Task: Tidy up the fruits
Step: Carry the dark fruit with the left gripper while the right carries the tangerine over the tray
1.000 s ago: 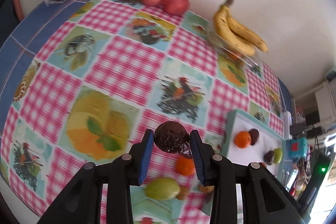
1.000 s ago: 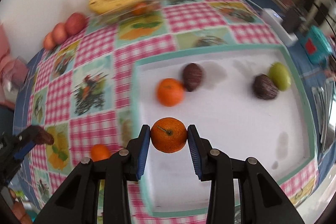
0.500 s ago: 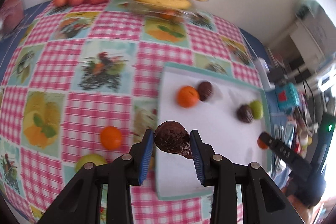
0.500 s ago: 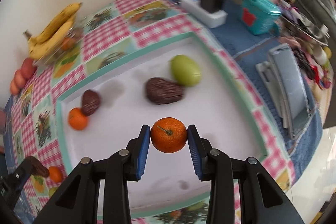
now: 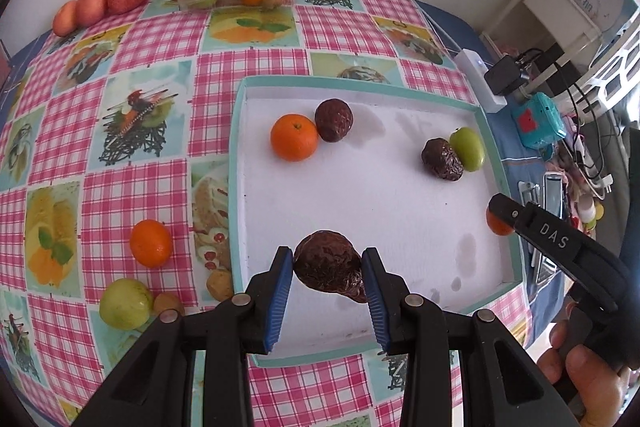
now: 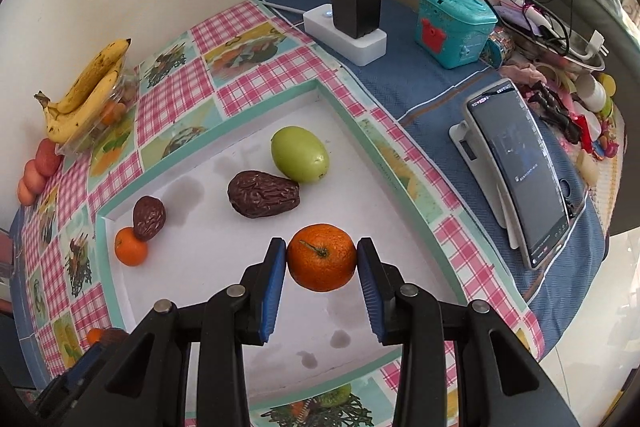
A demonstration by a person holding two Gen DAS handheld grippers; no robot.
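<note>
Gripping one date and one tangerine, both jaws clamp above four tray fruits.

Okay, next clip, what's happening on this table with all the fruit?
A person is sorting fruit into a shallow white tray with a teal rim. The left claw is shut on a wrinkled dark brown date above the tray's near end. The right claw is shut on a small orange tangerine over the tray. Four fruits already lie inside; another tangerine and a green fruit wait on the checked tablecloth.
</note>
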